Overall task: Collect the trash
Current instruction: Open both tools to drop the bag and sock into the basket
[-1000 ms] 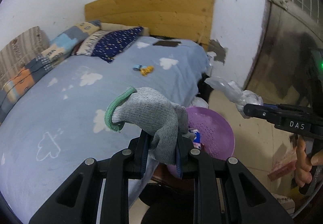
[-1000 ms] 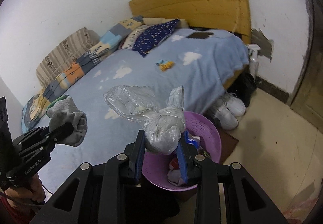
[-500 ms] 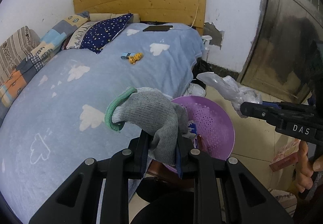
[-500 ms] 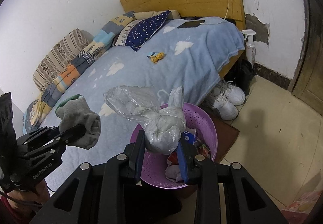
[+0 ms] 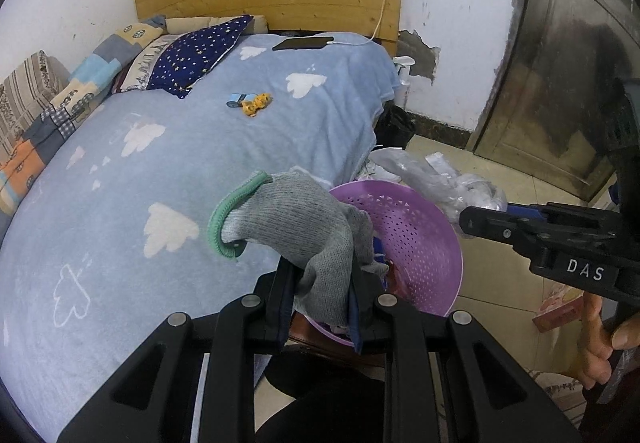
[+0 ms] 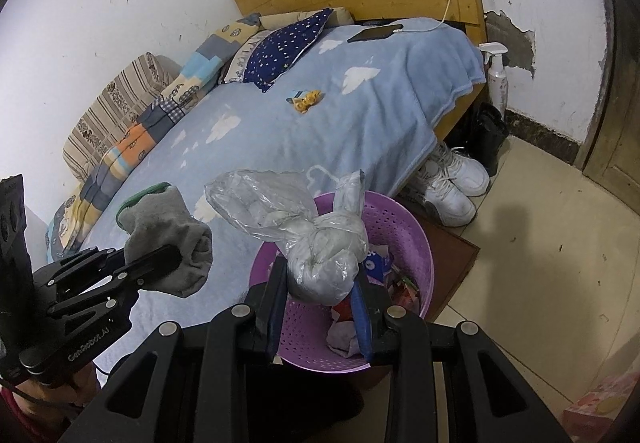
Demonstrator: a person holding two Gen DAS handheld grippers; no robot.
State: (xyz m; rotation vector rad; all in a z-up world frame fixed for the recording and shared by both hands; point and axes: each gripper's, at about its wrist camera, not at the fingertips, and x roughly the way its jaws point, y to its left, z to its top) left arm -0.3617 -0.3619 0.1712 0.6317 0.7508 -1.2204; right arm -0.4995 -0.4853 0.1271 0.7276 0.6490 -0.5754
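My left gripper (image 5: 322,299) is shut on a grey knitted glove (image 5: 296,227) with a green cuff, held over the near rim of a purple perforated basket (image 5: 416,239) beside the bed. In the right wrist view the same glove (image 6: 172,239) hangs at the left, over the blue blanket. My right gripper (image 6: 320,307) is shut on a knotted clear plastic bag (image 6: 320,247) of white waste, held above the basket (image 6: 400,239), which holds wrappers and crumpled paper. From the left wrist view the bag (image 5: 448,179) shows just past the basket's far rim.
A bed with a blue cloud blanket (image 5: 160,163) fills the left side. On it lie a small yellow and blue wrapper (image 5: 250,102), a phone (image 5: 302,43) on a cable and pillows. White sneakers (image 6: 452,183), a spray bottle (image 6: 496,71) and a metal door (image 5: 560,83) stand to the right.
Both grippers have sunk toward the purple basket, which now shows larger and closer beneath them. The left gripper with the glove shifted toward the basket. Both grips are unchanged.
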